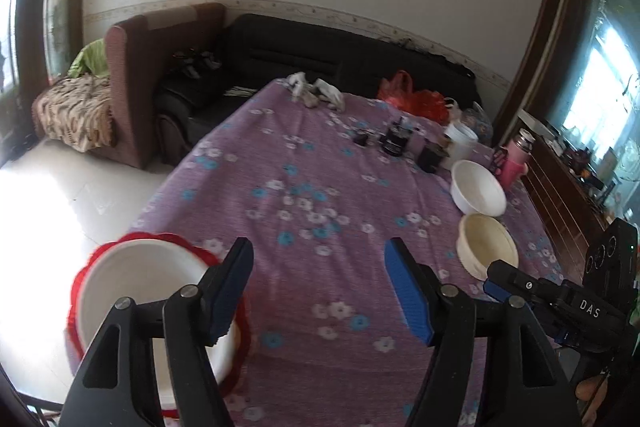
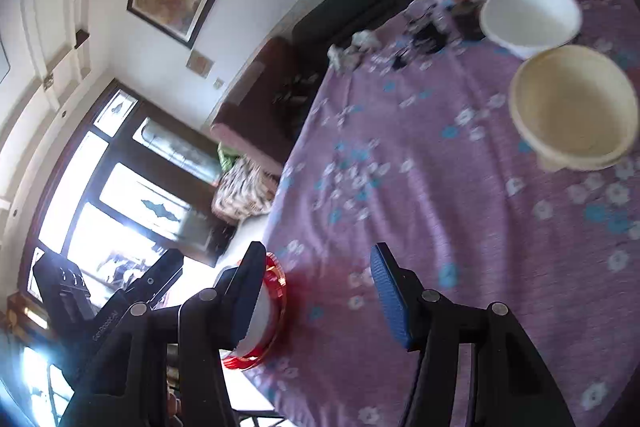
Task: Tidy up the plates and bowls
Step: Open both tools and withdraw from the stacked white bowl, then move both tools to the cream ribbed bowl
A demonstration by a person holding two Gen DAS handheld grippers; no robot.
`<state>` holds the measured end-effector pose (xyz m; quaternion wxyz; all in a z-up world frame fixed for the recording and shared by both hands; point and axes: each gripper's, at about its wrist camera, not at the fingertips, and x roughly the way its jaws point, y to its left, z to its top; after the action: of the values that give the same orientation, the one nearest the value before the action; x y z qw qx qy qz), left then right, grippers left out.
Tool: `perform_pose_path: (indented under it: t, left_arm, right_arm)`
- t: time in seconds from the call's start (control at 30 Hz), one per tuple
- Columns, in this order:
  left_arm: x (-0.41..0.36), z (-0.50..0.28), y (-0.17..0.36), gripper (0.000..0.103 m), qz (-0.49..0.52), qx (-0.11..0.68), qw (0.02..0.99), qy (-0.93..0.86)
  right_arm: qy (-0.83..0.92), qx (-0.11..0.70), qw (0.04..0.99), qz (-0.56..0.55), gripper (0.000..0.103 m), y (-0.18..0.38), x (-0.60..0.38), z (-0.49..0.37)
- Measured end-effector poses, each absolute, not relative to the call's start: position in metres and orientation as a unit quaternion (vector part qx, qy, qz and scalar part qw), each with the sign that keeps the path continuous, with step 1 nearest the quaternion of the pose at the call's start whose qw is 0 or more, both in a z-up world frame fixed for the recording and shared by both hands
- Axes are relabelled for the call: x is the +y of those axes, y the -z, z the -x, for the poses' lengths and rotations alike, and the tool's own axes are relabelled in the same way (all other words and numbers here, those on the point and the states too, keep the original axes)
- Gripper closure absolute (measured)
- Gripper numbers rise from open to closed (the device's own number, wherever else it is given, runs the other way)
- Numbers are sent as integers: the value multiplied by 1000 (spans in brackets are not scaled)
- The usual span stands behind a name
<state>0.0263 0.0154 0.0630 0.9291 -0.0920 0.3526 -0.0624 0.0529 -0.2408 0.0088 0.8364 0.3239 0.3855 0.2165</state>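
While both grippers hang above the purple floral tablecloth (image 1: 304,163), neither grasps anything. The left gripper (image 1: 318,291) has its blue-padded jaws spread apart over bare cloth, and the right gripper (image 2: 316,291) likewise stands released, nothing between its pads.

A white round bowl (image 1: 148,291) sits inside a red plate with a scalloped rim (image 1: 86,267) at the near left edge of the table, partly behind the left gripper's left finger; in the right wrist view the same red plate (image 2: 276,291) and bowl (image 2: 262,319) show just beside the right gripper's left finger.

Over on the right side of the table, a cream round bowl (image 1: 486,247) rests near a white round bowl (image 1: 478,187), the two just beside each other, well apart from the red plate. Behind them stand a white cup (image 1: 462,143), a pink flask (image 1: 516,163) and small dark items.
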Motion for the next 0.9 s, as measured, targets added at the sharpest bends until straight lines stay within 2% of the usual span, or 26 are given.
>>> perform_pose_path:
  t: [0.23, 0.5, 0.7, 0.9]
  left_arm:
    - [-66, -97, -49, 33, 97, 410, 899, 119]
    - [-139, -177, -44, 33, 85, 428, 891, 124]
    - [-185, -229, -25, 33, 74, 448, 882, 124]
    - [-205, -232, 26, 33, 33, 502, 850, 156]
  right_arm:
    - [-88, 336, 870, -350, 44, -15, -373, -53]
    - [-8, 319, 879, -355, 44, -33, -477, -101]
    - [2, 338, 873, -351, 44, -19, -501, -164]
    - [-39, 413, 828, -376, 44, 24, -513, -178]
